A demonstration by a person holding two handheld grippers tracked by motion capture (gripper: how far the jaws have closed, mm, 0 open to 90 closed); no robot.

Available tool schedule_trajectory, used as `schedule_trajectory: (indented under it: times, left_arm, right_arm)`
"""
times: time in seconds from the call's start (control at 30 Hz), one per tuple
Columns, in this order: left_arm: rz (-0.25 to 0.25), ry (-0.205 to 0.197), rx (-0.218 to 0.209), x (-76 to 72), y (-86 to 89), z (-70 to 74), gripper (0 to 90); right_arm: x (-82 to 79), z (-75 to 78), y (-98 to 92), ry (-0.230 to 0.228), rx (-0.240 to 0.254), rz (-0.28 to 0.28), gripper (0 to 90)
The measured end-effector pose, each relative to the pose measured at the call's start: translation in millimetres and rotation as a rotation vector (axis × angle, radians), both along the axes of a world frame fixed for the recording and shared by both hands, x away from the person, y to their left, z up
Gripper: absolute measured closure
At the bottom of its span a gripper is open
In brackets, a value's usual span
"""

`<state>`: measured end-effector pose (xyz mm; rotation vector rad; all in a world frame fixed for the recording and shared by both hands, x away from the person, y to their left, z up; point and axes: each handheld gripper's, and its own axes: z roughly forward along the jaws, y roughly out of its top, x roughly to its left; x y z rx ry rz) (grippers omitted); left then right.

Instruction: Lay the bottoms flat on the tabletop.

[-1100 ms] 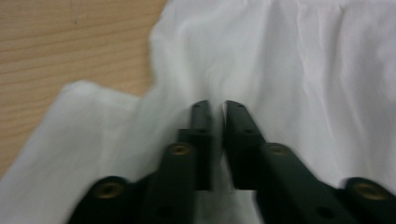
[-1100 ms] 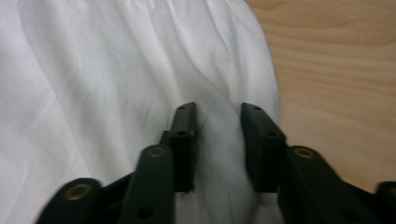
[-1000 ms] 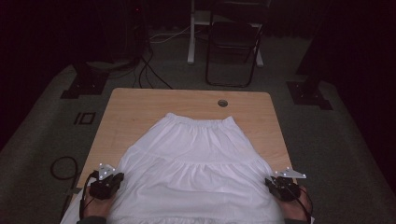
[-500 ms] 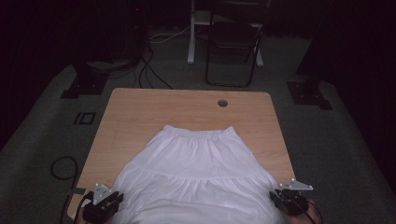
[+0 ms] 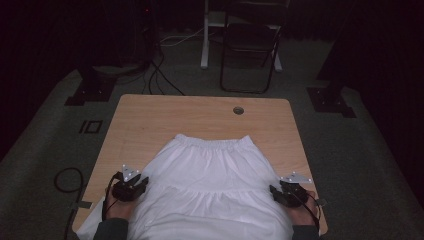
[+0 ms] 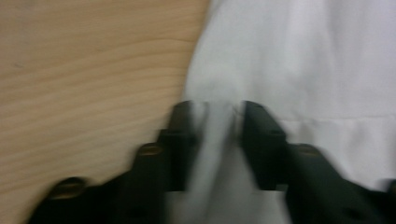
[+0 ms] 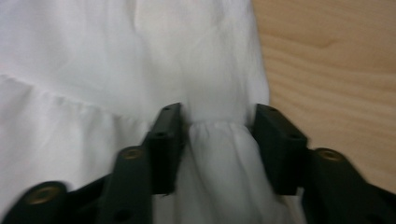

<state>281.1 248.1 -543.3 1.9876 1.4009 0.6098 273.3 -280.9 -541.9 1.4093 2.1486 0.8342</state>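
The white skirt [image 5: 212,187] lies flat on the table [image 5: 150,120], hem toward the person. Both the left gripper [image 6: 217,116] and right gripper [image 7: 217,119] have just been opening, jaws apart, cloth loose between them. Spreading looks finished; folding likely follows, needing fresh grips.

white skirt [image 5: 210,185] hem cut off by bottom edge, left gripper view blurred

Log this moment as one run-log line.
item: white skirt flat on wooden table | left hand-held gripper: jaws just opening, skirt edge between | right hand-held gripper: jaws opening, skirt edge between
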Motion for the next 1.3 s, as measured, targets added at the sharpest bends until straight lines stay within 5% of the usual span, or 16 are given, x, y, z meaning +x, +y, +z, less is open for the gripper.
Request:
schedule_trajectory:
  times: [0.1, 0.17, 0.4, 0.77, 0.9, 1.0, 1.13, 1.27, 1.3]
  left_arm:
    - [-0.007, 0.007, -0.004, -7.3, -0.5, 0.3, 86.8]
    - [-0.021, 0.027, 0.003, -22.6, -0.3, 1.8, 88.3]
    - [-0.031, 0.069, -0.042, -66.8, 1.3, 2.9, 88.5]
    - [-0.08, 0.107, -0.022, -111.3, -10.6, 5.5, 88.5]
    - [-0.089, 0.08, 0.006, -106.9, -12.1, 4.8, 73.8]
    - [-0.09, 0.057, 0.018, -88.8, -21.2, 3.2, 67.0]
    - [-0.116, 0.061, 0.071, -58.2, -33.4, 6.1, 83.8]
    - [-0.121, 0.07, 0.088, -12.1, -37.0, 8.4, 87.3]
    - [-0.121, 0.07, 0.088, -12.1, -37.0, 8.4, 87.4]
  right_arm:
    - [-5.3, 0.3, -1.0, 0.003, 0.004, 0.005, 61.7]
    - [-16.5, 0.7, 0.4, 0.008, -0.003, 0.015, 66.0]
    - [-42.8, 2.6, -2.4, 0.035, -0.009, 0.029, 69.6]
    - [-80.7, 6.2, -15.3, 0.097, 0.011, 0.032, 71.7]
    - [-80.5, 5.9, -14.3, 0.091, 0.009, 0.043, 62.6]
    - [-69.6, 3.5, -3.9, 0.053, -0.033, 0.051, 52.8]
    - [-47.0, 4.1, 1.3, 0.05, -0.033, 0.048, 61.5]
    - [-20.4, 5.1, 5.9, 0.042, -0.053, 0.042, 70.3]
    - [-20.4, 5.1, 5.9, 0.042, -0.053, 0.042, 70.3]
